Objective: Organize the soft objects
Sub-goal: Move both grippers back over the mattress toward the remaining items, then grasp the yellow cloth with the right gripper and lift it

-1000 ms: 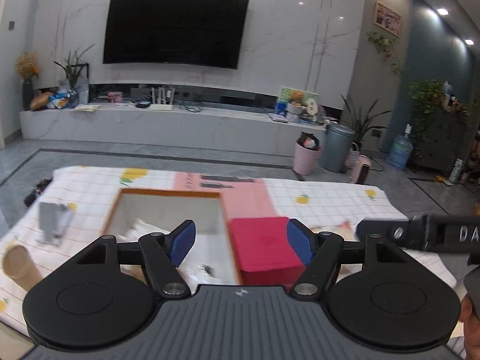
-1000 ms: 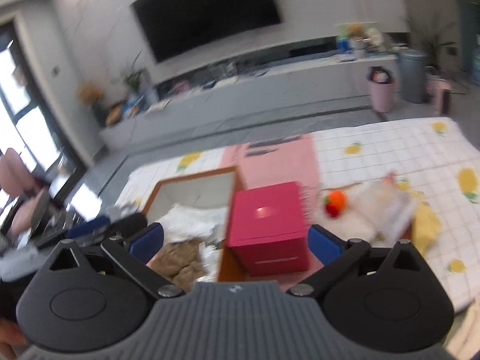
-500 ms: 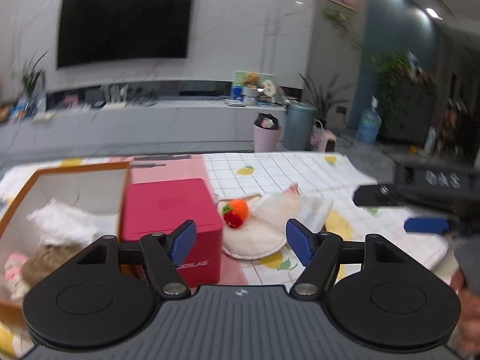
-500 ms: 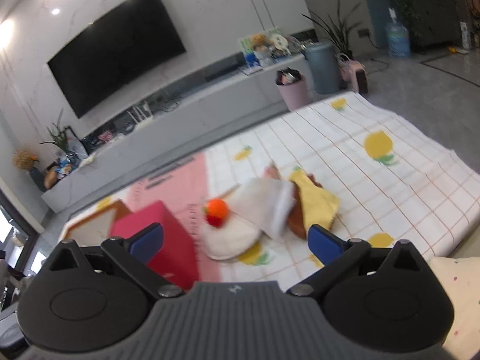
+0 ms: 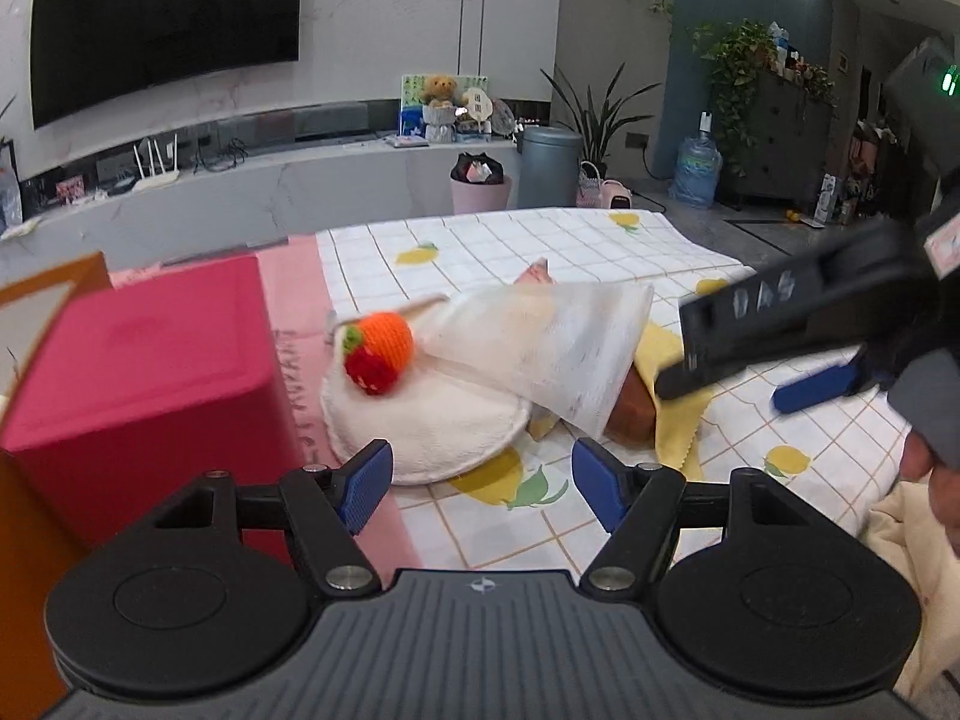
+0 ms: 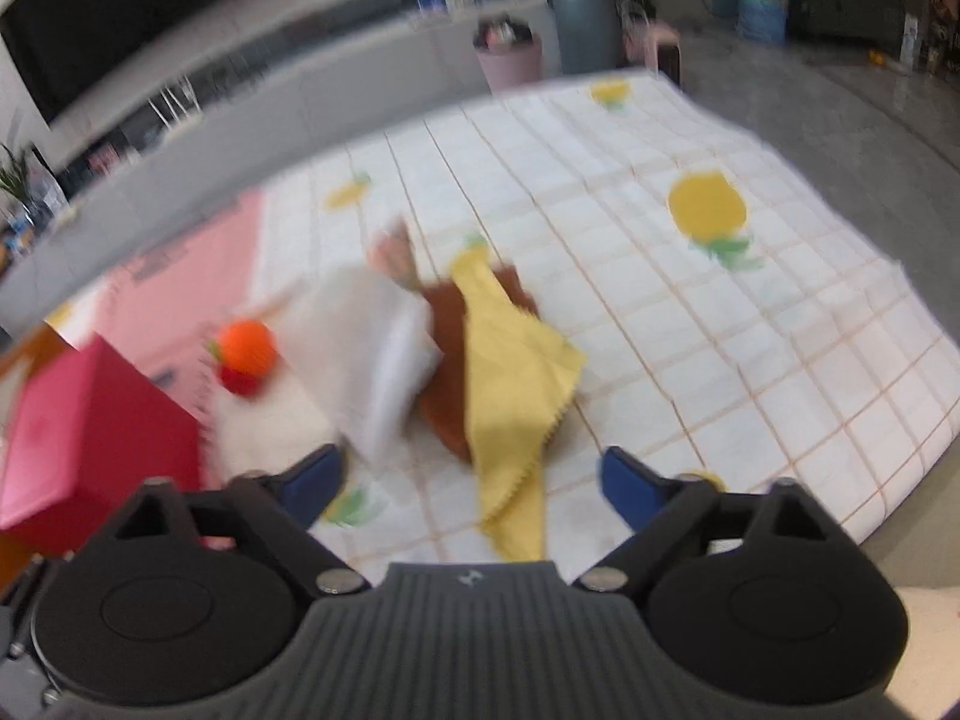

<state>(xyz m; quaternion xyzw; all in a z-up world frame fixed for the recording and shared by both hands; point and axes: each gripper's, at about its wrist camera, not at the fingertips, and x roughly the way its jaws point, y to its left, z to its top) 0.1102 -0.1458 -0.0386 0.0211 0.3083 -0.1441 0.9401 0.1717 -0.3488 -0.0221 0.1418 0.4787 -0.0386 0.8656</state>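
A pile of soft things lies on the lemon-print cloth: a round white pad (image 5: 420, 420) with a knitted orange-and-red fruit (image 5: 379, 348), a white cloth (image 5: 558, 342), a brown piece (image 5: 630, 402) and a yellow cloth (image 5: 678, 414). The right wrist view, which is blurred, shows the same yellow cloth (image 6: 510, 372) and white cloth (image 6: 372, 354). My left gripper (image 5: 480, 483) is open and empty just short of the white pad. My right gripper (image 6: 471, 480) is open and empty over the yellow cloth's near end; it also shows in the left wrist view (image 5: 780, 354).
A red box (image 5: 138, 384) stands left of the pile, with an orange-walled box (image 5: 54, 282) behind it. The table's right edge (image 6: 900, 468) drops to the floor. A cream fabric (image 5: 912, 534) lies at the near right.
Both grippers swung right, away from the orange box and red box, and came down toward the pile of soft things. Both stayed open.
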